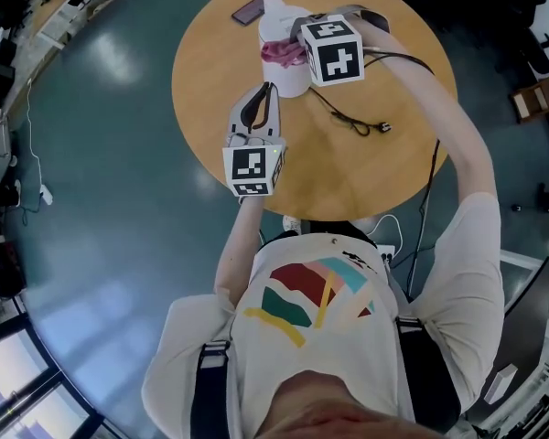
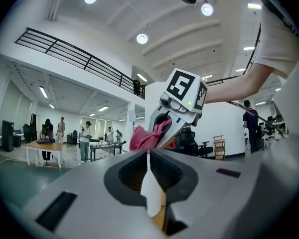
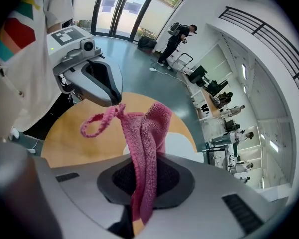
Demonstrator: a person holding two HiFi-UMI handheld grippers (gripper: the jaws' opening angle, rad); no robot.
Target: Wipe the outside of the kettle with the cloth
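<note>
Cloth (image 3: 144, 151) pinched in R tool (image 1: 291, 48), at kettle (image 1: 291, 82) top.

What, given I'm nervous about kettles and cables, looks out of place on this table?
A black cord lies loose and kinked on the table beside the white kettle, its plug end plugged into nothing. A dark phone sits close behind the kettle. Nothing looks spilled or damaged.

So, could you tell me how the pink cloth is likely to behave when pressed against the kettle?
Probably floppy: the pink cloth droops folded from the right tool, its loop dangling free. Its open knit looks light and grippy rather than slippery, so it should likely drag over the kettle and bunch rather than slide.
</note>
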